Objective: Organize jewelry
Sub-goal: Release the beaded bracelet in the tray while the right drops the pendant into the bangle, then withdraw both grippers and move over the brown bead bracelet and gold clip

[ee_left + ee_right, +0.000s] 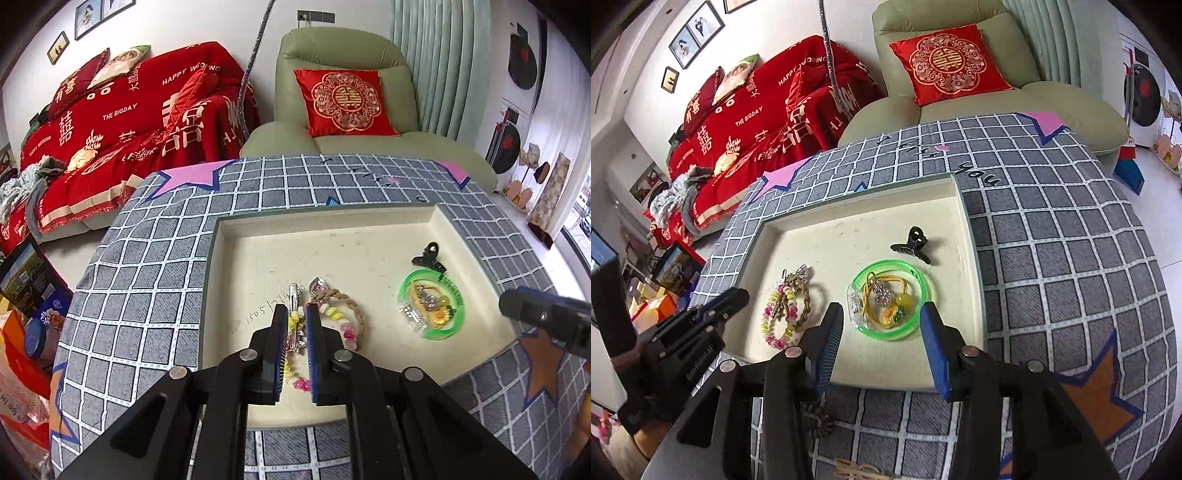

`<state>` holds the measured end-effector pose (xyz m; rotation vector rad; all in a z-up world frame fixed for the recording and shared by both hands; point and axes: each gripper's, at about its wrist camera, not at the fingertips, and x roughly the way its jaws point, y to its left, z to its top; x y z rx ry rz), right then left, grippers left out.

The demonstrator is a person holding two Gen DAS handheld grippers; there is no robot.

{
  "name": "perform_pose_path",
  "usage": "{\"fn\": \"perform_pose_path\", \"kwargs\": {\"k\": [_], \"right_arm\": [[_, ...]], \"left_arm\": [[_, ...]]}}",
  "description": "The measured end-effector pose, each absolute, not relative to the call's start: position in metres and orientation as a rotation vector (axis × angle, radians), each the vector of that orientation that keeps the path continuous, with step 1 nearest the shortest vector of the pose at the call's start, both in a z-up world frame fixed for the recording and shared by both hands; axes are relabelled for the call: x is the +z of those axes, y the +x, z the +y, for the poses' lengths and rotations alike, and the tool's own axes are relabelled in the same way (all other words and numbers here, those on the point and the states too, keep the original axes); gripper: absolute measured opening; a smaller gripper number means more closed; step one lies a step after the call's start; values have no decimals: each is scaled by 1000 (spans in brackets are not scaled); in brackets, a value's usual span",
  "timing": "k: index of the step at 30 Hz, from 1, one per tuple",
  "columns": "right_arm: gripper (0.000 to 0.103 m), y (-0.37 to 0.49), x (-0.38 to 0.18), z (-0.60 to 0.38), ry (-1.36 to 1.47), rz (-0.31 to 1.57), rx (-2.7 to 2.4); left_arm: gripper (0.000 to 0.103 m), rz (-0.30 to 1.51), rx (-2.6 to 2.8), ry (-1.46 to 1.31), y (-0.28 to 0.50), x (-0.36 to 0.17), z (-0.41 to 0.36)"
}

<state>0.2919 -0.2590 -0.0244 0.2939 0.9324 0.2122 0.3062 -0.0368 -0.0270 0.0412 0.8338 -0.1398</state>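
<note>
A cream tray point(369, 221) point(971, 266) lies on the checked tablecloth. In it lie a pink-yellow bead bracelet point(349, 332) point(775, 325), a braided rope bracelet point(354, 302) point(807, 302), a silver hair clip point(294, 295), a green bangle point(430, 306) point(890, 299) around hair ties and a clear clip, and a black claw clip point(428, 254) point(911, 245). My left gripper point(296, 314) hangs just above the bead bracelet and silver clip, fingers narrowly apart with the beads between them. My right gripper point(881, 314) is wide open, straddling the green bangle.
A brown hair tie point(818, 421) and a tan braided piece point(857, 470) lie on the cloth in front of the tray. A green armchair point(343, 110) and a red-covered sofa point(129, 122) stand behind the table. Boxes sit on the floor at left.
</note>
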Motion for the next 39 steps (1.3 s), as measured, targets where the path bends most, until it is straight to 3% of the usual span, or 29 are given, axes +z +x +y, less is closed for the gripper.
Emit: {"fn": "perform_pose_path", "kwargs": {"k": [1,7,10,15,39], "right_arm": [[52,290,-24,-260,298,933,211],[55,272,-19,-264,321,934,216],[71,260,-18,-267,331,928,218],[83,240,-21,-270,331,936,210],[83,181,-60,-296,250,1038,198]], "left_arm": [[103,830,-126,33,304,-25,-35],[103,783,-93,35,289,-14,-28],[103,777,-103,81,275,-16,-31],[103,790,-144,133,249,-24,-40],[103,939,-245,213,217,-76,-87]]}}
